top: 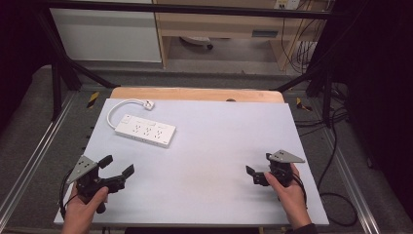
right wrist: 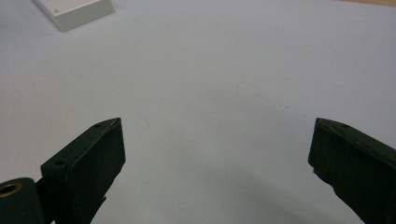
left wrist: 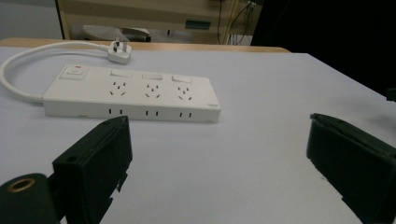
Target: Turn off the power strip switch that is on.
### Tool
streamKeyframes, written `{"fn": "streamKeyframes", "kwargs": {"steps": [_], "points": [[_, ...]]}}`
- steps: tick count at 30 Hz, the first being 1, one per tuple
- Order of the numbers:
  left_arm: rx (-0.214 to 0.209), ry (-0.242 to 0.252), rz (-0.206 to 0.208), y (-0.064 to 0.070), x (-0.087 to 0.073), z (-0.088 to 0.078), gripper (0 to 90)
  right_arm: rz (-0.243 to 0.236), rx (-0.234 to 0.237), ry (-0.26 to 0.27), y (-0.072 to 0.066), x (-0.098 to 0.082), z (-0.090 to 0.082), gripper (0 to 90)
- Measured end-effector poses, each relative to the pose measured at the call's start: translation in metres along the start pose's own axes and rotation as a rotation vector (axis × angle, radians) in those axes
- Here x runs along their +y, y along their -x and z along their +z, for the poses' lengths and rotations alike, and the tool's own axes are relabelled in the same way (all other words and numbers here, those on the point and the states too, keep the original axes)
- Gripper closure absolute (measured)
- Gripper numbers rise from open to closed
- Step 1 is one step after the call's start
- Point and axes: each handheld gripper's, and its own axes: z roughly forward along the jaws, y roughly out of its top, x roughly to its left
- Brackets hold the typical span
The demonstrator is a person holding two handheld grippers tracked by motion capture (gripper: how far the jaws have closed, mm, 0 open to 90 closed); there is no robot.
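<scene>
Power strip [top: 145, 130]: lies flat on the far left part of the counter [top: 219, 146], sockets up, touching neither pair of tongs.
Cord and plug: white cord [top: 117, 108] loops off the strip's left end and curls back; plug [top: 148, 104] rests just beyond the strip, near the counter's far edge.
Long axis: runs roughly left to right, its right end angled slightly nearer the person.
Left tongs [top: 117, 168]: spread wide, pinching nothing, held near the front left corner; the strip lies ahead and a little right of them, square in the left gripper view [left wrist: 130, 95].
Right tongs [top: 258, 168]: also spread wide and empty, at the front right, well apart from the strip, whose corner [right wrist: 74, 11] sits far up-left in the right gripper view.
Nearer hand: the left, by my judgement, so it looks best placed to reach.
Surface: pale, smooth sheet over a wooden top [top: 195, 94].
Room: dark frame rails, grey floor, wooden furniture and loose cables behind.
</scene>
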Motion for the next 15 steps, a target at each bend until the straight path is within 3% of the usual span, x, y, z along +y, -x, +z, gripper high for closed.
{"fn": "streamKeyframes", "kwargs": {"steps": [13,15], "points": [[-0.001,0.004,0.006,-0.009,0.013,0.005,6.8,-0.032,0.02,-0.013,-0.006,-0.001,0.001,4.1],[0.001,0.0,-0.008,-0.012,0.017,0.008,6.8,-0.034,0.025,-0.012,-0.008,0.0,0.001,3.9]]}}
